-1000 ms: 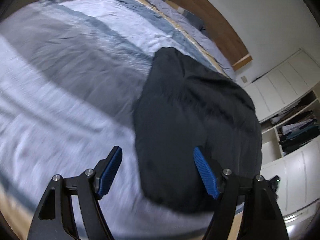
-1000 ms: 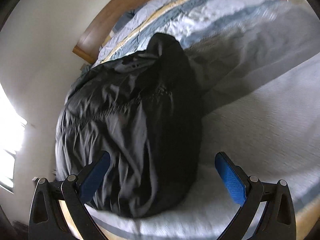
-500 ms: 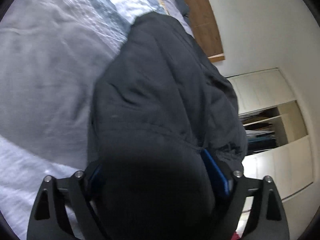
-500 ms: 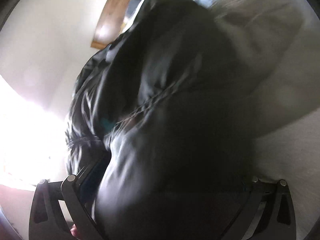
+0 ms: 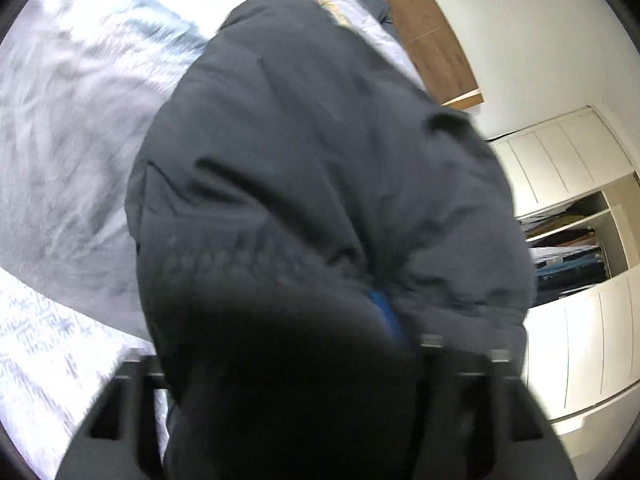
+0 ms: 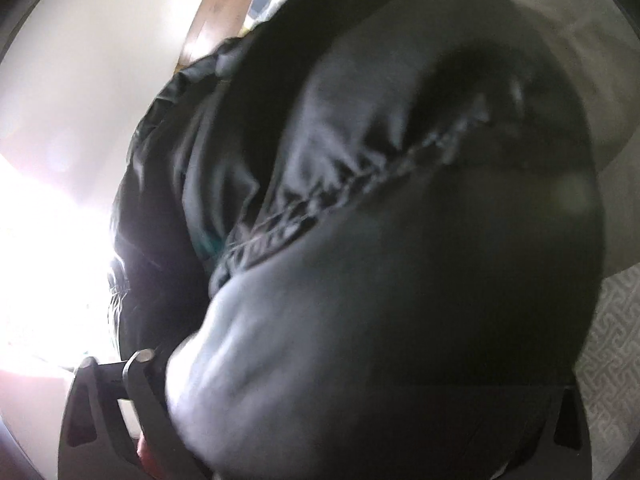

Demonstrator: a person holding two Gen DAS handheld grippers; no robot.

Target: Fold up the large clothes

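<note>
A dark padded jacket (image 5: 320, 140) lies on the bed and fills most of both views. Its near hem bulges up between the jaws of my left gripper (image 5: 280, 340), which are closing. One blue pad (image 5: 386, 316) presses into the fabric while the other finger is buried under it. In the right wrist view the jacket (image 6: 400, 120) shows a gathered seam and swells over my right gripper (image 6: 360, 380). Those jaws are closing with fabric between them, but cloth hides both pads.
The jacket rests on a pale blue-grey striped bedspread (image 5: 60, 140), also seen as patterned cover (image 6: 616, 360). A wooden headboard (image 5: 424, 28) runs behind. A white wardrobe (image 5: 560, 160) with an open shelf of clothes (image 5: 568, 256) stands to the right. A bright window glares at left (image 6: 40, 260).
Both grippers pushed forward and down onto the jacket's near edge, so fabric now fills the space between their fingers. The left jaws narrowed around the hem.
</note>
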